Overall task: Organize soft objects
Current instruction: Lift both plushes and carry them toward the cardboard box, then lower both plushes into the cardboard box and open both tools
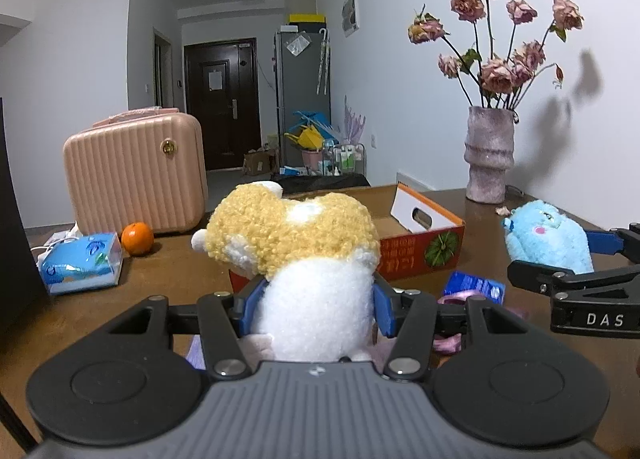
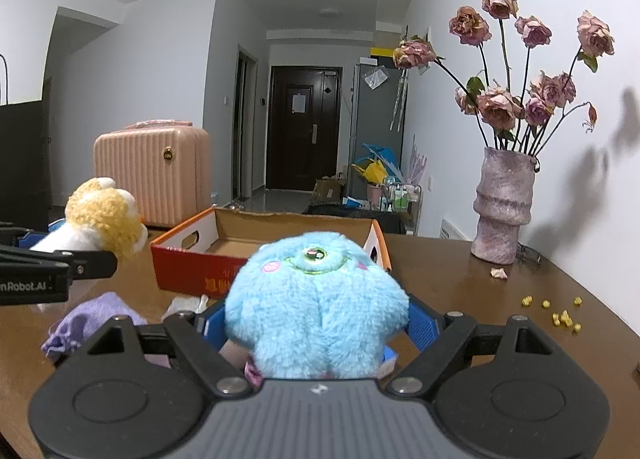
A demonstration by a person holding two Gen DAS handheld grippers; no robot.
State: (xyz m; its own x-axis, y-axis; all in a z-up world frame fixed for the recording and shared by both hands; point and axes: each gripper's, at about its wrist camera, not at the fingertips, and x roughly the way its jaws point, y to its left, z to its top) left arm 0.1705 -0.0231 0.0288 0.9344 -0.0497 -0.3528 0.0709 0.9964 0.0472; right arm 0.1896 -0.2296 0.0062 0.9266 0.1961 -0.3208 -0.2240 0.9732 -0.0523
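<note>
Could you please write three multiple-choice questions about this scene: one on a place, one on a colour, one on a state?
1. Where does the orange lie?
A. in the cardboard box
B. on the table, before the pink suitcase
C. beside the vase

2. What colour is the plush toy in the right gripper?
A. light blue
B. green
C. red

3. How is the cardboard box?
A. taped shut
B. crushed flat
C. open on top

Answers: 1 B, it sits by the pink suitcase; 2 A, its blue fur fills the fingers; 3 C, its inner floor shows.
</note>
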